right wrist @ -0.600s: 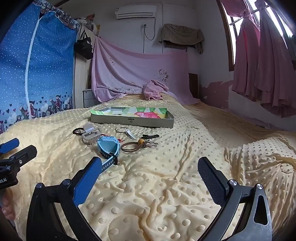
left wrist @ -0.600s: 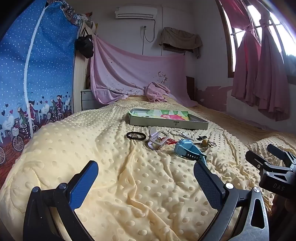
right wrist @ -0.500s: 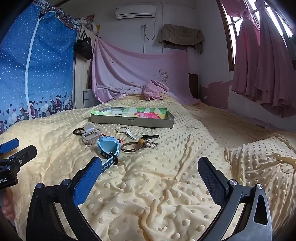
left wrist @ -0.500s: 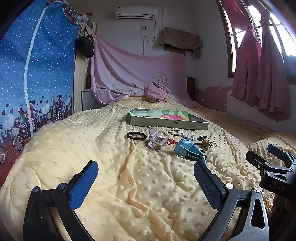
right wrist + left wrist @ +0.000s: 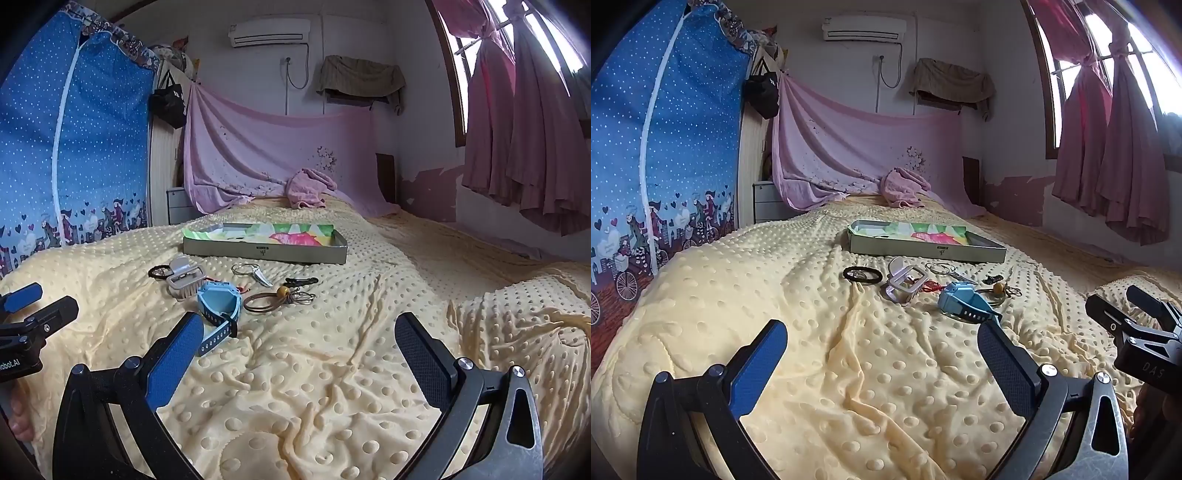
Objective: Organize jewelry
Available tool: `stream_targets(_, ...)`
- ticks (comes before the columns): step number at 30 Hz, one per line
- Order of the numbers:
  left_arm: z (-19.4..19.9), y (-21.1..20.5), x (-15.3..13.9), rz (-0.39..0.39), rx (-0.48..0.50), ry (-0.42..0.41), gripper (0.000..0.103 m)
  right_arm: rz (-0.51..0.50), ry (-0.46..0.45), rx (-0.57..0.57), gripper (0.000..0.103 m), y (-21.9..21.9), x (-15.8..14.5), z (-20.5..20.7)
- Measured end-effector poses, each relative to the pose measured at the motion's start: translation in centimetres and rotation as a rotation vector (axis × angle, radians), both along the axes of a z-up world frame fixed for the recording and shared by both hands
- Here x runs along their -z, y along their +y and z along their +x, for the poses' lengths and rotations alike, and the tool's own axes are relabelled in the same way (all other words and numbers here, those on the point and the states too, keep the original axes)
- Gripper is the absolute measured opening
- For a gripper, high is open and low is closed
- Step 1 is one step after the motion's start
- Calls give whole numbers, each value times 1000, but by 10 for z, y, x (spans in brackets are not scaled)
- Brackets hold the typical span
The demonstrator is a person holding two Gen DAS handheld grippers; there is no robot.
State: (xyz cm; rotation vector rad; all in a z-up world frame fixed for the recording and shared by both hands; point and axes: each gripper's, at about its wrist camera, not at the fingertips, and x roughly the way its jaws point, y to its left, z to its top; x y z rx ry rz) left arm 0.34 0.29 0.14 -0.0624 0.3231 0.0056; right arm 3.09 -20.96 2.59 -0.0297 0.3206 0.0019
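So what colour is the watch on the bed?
Light blue: the watch shows best in the right wrist view.

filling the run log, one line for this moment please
left gripper: open, empty | right gripper: open, empty | blue watch, bracelets: on blanket | tray: no jewelry visible

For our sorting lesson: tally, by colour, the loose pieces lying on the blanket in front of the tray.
Black: 2, hair tie and clip
Blue: 1, watch
Pale: 1, case
Silver: 1, rings with pendant
Brown: 1, beaded loop
Red: 1, cord
Total: 7
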Motion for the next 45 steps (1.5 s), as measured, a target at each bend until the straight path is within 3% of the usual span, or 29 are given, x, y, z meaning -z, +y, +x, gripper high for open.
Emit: stream_targets(45,-13,-5,-7,5,-2,-27,103,7,-24,-6,102,0,0,-8)
